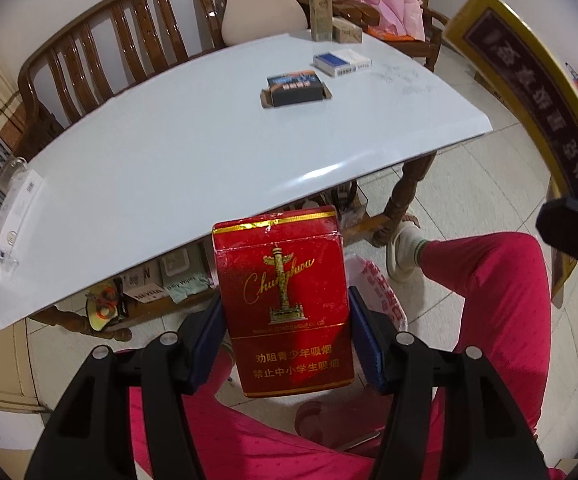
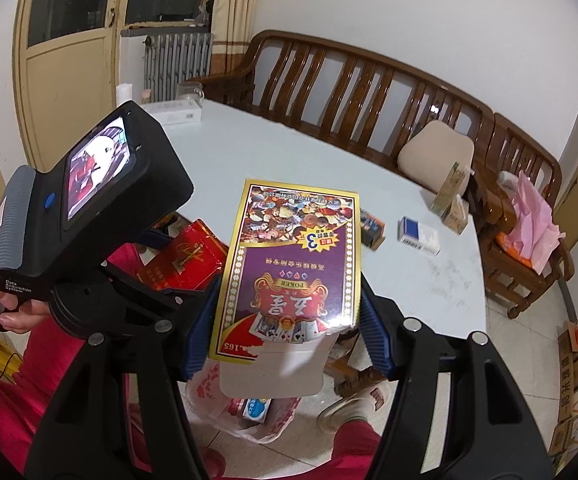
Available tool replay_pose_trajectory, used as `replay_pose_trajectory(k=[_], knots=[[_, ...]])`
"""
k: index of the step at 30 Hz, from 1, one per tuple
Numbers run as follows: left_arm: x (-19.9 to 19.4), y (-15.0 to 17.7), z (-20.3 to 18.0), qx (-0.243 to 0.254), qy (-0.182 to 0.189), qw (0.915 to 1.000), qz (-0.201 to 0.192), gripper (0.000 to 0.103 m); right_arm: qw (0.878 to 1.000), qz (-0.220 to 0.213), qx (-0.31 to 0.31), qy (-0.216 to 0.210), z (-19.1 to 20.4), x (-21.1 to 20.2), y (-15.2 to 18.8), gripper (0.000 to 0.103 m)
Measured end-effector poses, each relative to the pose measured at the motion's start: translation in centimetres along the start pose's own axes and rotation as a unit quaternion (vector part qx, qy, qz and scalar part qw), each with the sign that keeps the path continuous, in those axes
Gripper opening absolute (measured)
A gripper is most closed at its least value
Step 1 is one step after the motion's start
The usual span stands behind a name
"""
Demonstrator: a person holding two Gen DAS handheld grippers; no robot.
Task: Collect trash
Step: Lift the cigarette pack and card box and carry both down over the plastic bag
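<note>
Now both your grippers loaded: left gripper [image 1: 285,344] clamps red cigarette pack [image 1: 283,300], right gripper [image 2: 285,336] clamps poker card box [image 2: 289,264]. Plastic trash bag [image 2: 249,408] sits on floor directly below both, nearer right.

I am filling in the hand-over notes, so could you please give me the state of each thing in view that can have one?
Left tongs: shut on the red pack.
Red pack: held upright, lid closed.
Right tongs: shut on the poker box.
Poker box: held, bottom flap open.
Plastic bag: on the floor, mouth open, a few items inside.
Dark pack: lying on the table, flaps splayed open.
Blue and white pack: lying flat, closed.
</note>
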State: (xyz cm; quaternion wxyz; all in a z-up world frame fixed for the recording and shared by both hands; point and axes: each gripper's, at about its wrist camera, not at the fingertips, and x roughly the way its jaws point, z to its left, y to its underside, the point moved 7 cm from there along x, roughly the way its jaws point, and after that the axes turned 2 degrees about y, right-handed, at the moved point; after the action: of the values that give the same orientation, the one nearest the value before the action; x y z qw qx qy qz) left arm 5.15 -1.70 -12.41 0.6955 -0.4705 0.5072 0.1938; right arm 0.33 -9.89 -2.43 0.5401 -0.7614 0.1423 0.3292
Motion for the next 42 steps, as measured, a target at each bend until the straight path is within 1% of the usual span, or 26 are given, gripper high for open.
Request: replay_pose_trajectory(k=[11,15,20,26,30,33,39,42], knots=[[4.7,1.4,-0.4,-0.015,0.026,0.9986,0.045,0.057,0.999,0.043,0.022,-0.021,0.1,4.0,3.0,0.062],[7.1,2.2,-0.6,-0.021,0.034,0.9969,0.068,0.057,0.997,0.063,0.034,-0.028,-0.1,6.0,4.6,0.062],[10.4,3.3,-0.8,-0.029,0.034,0.9941,0.099,0.057,0.995,0.089,0.044,-0.031,-0.2,8.4,6.7,0.062],[14.2,4.5,-1.3,-0.046,0.051,0.9882,0.137,0.057,0.99,0.127,0.057,-0.036,-0.4,11.4,10.0,0.062],[16.5,5.2,-1.4,-0.062,0.056,0.9836,0.16,0.057,0.985,0.153,0.064,-0.038,-0.4,13.3,12.3,0.062],[18.4,5.6,-1.6,-0.076,0.062,0.9794,0.177,0.057,0.981,0.173,0.075,-0.047,-0.3,14.9,13.9,0.062],[21.5,6.4,-2.1,-0.089,0.072,0.9715,0.207,0.057,0.974,0.207,0.078,-0.05,0.1,17.6,16.4,0.062],[23.1,6.7,-2.2,-0.095,0.075,0.9676,0.222,0.057,0.967,0.232,0.082,-0.059,0.6,19.2,18.2,0.062]])
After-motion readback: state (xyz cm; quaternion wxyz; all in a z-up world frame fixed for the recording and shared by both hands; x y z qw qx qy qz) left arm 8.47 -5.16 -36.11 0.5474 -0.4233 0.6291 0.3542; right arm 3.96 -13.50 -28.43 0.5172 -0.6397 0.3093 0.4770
